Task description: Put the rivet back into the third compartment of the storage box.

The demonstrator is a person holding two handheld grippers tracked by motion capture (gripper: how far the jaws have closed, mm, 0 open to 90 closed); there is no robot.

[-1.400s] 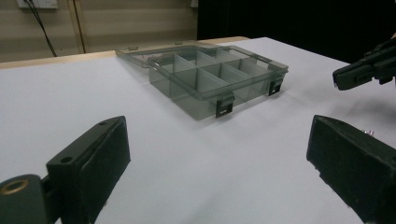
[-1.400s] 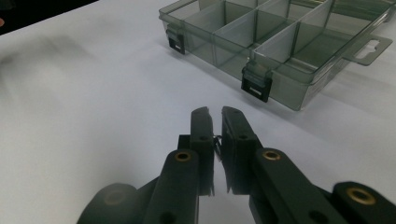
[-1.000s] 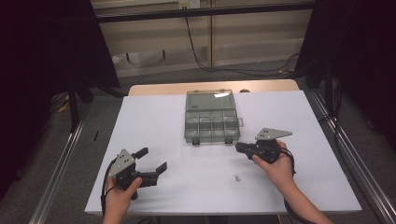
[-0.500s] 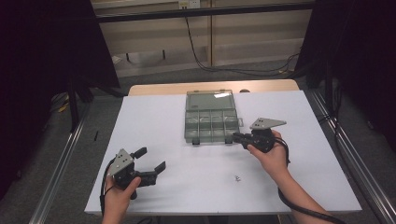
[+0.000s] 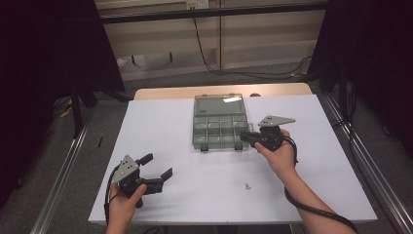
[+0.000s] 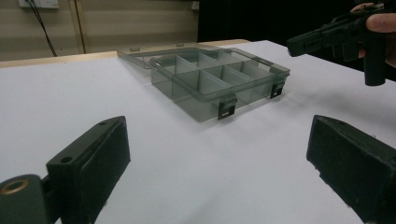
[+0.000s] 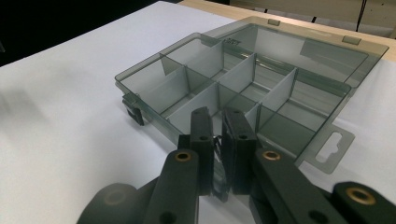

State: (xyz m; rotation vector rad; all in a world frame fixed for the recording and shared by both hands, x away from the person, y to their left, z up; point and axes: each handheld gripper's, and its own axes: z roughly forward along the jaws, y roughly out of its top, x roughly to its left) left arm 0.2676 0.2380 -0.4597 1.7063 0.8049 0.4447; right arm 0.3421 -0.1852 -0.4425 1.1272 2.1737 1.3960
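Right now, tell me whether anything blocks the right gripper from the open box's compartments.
Nothing visible does. The right gripper, shut on a small metal piece, is at the box's near wall. The lid lies folded back, and the compartments look empty.

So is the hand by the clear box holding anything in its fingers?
Yes. The right gripper pinches something tiny, thin and dark between its fingers, above the compartment box. What it is, and where it is gripped, cannot be told. The left gripper holds nothing.

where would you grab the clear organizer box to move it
Grip the organizer box by its right wall, coming from the right. That rim is a thin upright edge jaws can straddle, the hang tab sticks out there, and the open lid blocks the far side.
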